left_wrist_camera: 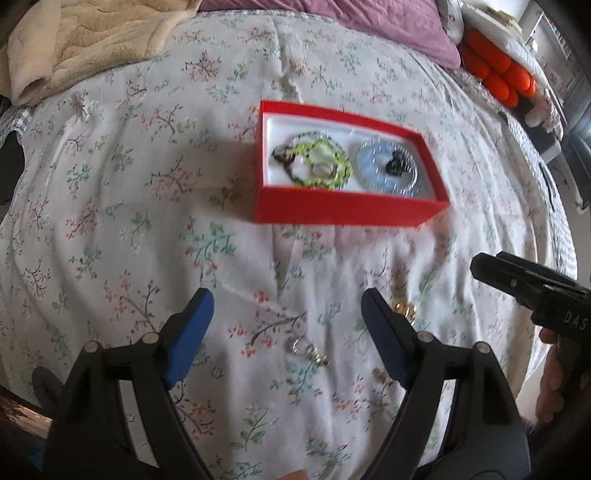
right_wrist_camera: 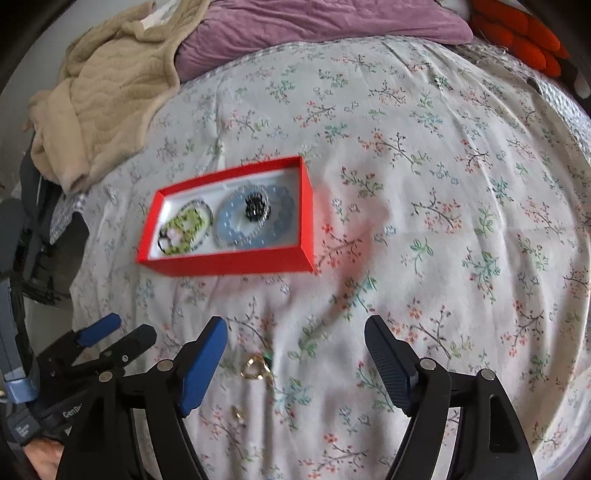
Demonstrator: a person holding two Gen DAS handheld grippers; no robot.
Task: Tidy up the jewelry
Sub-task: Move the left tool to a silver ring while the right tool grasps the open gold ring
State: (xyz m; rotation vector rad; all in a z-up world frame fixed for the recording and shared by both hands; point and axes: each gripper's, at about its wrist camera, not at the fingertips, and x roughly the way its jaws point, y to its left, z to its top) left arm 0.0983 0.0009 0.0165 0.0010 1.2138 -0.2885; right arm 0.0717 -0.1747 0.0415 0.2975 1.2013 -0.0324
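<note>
A red box (left_wrist_camera: 343,212) (right_wrist_camera: 229,263) lies on the floral bedsheet. It holds a green beaded bracelet (left_wrist_camera: 325,162) (right_wrist_camera: 183,229), a blue disc piece (left_wrist_camera: 384,171) (right_wrist_camera: 251,225) and a small dark item (left_wrist_camera: 397,162) (right_wrist_camera: 256,208). Loose on the sheet lie a silver piece (left_wrist_camera: 301,347), a gold piece (left_wrist_camera: 404,310) (right_wrist_camera: 255,369) and a small gold ring (left_wrist_camera: 380,374) (right_wrist_camera: 238,413). My left gripper (left_wrist_camera: 286,306) is open over the silver piece, empty; it also shows in the right wrist view (right_wrist_camera: 122,328). My right gripper (right_wrist_camera: 295,336) is open, empty, just right of the gold piece.
A beige blanket (right_wrist_camera: 107,96) lies at the far left and a purple pillow (right_wrist_camera: 314,26) at the head of the bed. Orange objects (left_wrist_camera: 498,74) sit at the far right. The bedsheet (right_wrist_camera: 443,184) stretches right of the box.
</note>
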